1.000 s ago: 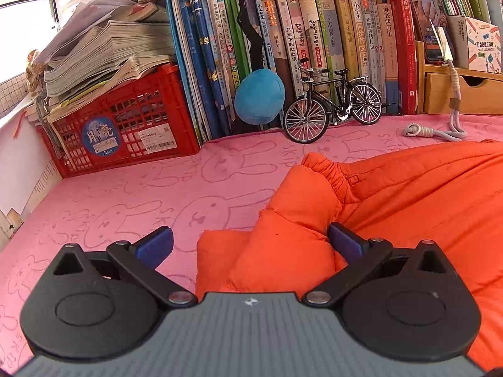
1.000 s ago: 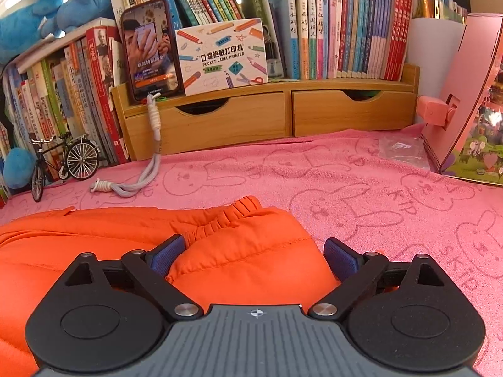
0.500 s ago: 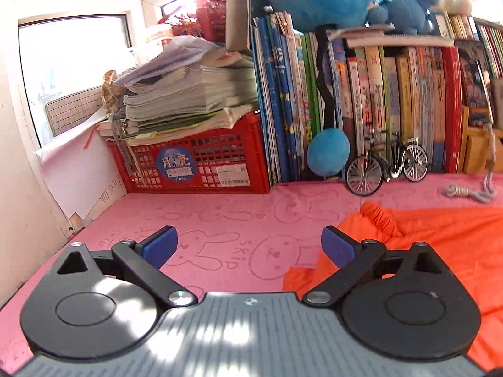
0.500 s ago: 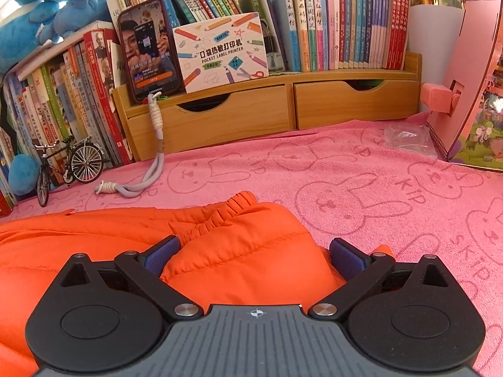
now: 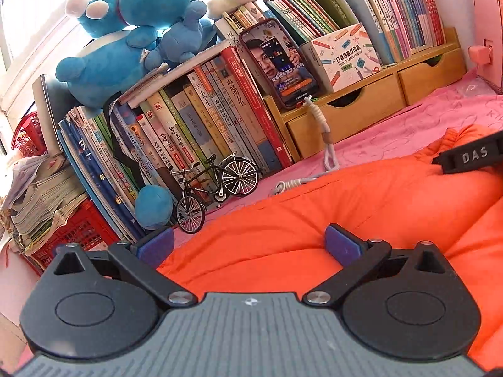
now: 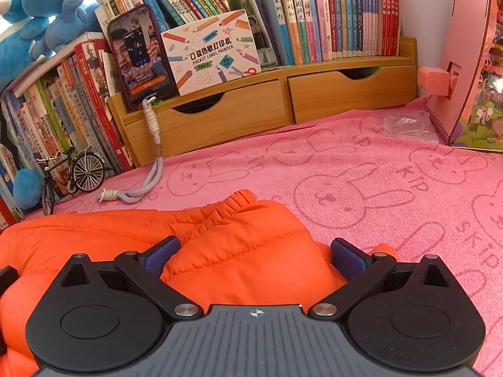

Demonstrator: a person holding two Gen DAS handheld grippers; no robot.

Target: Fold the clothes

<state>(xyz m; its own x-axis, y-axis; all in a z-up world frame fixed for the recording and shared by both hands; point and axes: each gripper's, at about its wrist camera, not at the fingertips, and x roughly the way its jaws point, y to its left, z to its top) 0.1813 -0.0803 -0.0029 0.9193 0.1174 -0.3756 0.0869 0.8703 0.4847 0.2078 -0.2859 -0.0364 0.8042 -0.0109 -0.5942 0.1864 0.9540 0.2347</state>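
An orange padded jacket (image 5: 330, 207) lies on the pink bunny-print towel (image 6: 361, 169). My left gripper (image 5: 248, 245) is open, its blue pads wide apart over the jacket's left part, tilted toward the right. My right gripper (image 6: 254, 256) is open over the jacket's right end (image 6: 239, 251), where an elastic cuff (image 6: 229, 204) shows. Part of the right gripper's black body (image 5: 468, 155) appears at the right edge of the left wrist view.
Rows of books (image 5: 201, 125), a toy bicycle (image 5: 217, 188), a phone with a cord (image 6: 140, 56), wooden drawers (image 6: 267, 106), blue plush toys (image 5: 132, 31) and a red crate (image 5: 69, 232) line the back. A pink card stand (image 6: 465, 62) and a plastic bag (image 6: 408, 125) sit at right.
My left gripper swung from facing the red crate to the right and now sits over the jacket, still open. My right gripper has barely moved.
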